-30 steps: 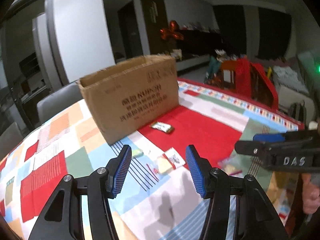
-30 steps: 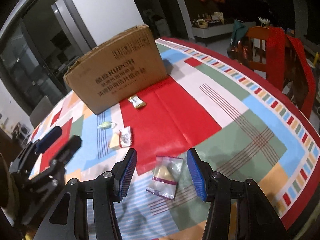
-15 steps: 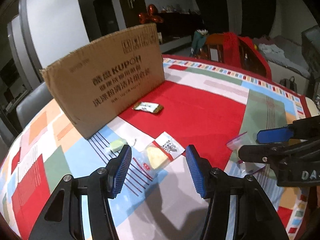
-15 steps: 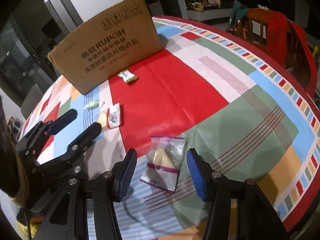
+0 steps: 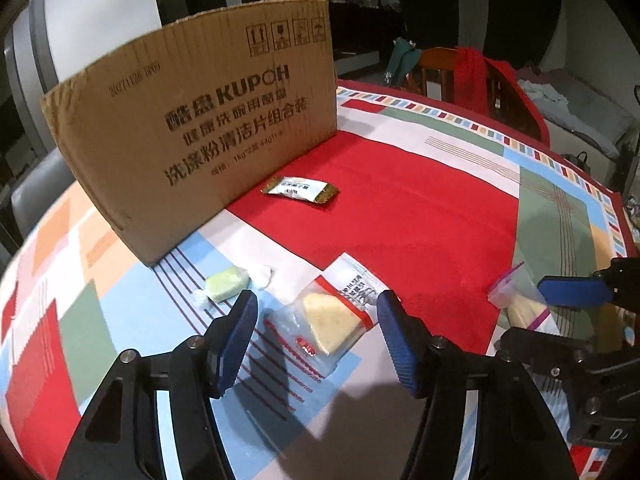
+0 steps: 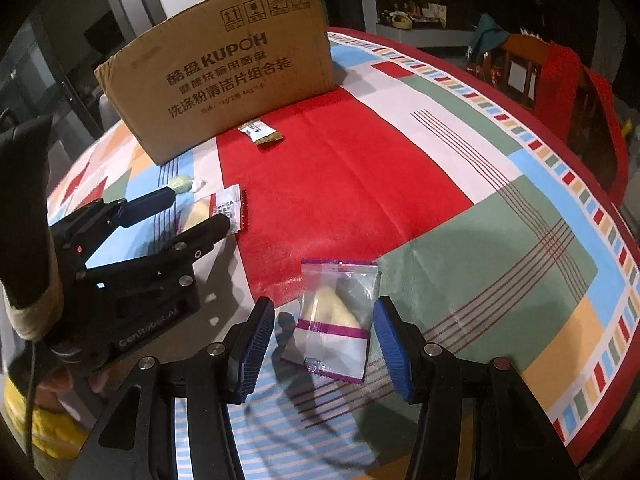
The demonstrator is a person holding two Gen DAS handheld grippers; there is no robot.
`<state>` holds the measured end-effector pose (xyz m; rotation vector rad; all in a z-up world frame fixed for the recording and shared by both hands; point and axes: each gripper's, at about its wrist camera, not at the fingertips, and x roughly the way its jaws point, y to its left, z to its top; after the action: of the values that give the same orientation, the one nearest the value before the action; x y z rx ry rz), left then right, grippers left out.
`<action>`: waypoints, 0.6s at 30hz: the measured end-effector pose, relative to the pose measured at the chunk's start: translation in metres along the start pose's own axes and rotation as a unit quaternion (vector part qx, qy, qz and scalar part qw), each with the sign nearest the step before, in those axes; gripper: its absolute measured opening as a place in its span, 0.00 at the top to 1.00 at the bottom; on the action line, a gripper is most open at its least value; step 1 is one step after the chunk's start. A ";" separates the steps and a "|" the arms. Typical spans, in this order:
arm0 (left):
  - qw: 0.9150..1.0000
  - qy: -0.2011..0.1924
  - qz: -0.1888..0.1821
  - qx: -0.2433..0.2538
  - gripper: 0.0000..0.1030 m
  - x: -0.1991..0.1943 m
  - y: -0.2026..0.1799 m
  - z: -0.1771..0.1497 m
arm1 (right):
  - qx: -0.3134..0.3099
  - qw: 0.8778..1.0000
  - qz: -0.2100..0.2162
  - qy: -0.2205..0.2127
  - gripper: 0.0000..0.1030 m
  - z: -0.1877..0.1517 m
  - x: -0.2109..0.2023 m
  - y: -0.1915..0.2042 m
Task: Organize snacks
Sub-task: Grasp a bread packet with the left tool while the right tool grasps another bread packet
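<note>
A brown cardboard box (image 5: 192,140) (image 6: 224,80) stands at the back of the table. Before it lies a gold-ended snack bar (image 5: 300,190) (image 6: 260,133). A green wrapped candy (image 5: 224,284) (image 6: 182,183) lies left of a red-striped clear packet (image 5: 332,320) (image 6: 224,210) with a yellow wedge inside. My left gripper (image 5: 316,344) (image 6: 180,210) hangs just over that packet, its jaws opening, pads clear of it. A purple-striped packet (image 6: 340,316) (image 5: 516,300) lies between the pads of my right gripper (image 6: 324,340), which stands open above it without touching.
A patchwork tablecloth (image 6: 440,184) in red, green and blue covers the round table, which falls away at the right. A wooden chair draped in red cloth (image 6: 560,80) stands beyond that edge. A sleeve and hand (image 6: 28,240) hold the left gripper.
Both grippers have come down and tilted toward the table. The left one moved forward over the red-striped packet and its jaws have widened a little. The right one sank over the purple-striped packet.
</note>
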<state>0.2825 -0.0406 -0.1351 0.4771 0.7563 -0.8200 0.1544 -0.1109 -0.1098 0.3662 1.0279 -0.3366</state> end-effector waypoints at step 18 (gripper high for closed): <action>0.994 0.038 -0.001 -0.102 0.53 -0.015 -0.027 -0.013 | -0.108 0.993 0.043 -0.015 0.67 0.001 0.000 -0.010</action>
<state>0.2485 -0.0412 -0.1348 0.3262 0.9012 -0.7201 0.1511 -0.1199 -0.1109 0.2092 1.0042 -0.1515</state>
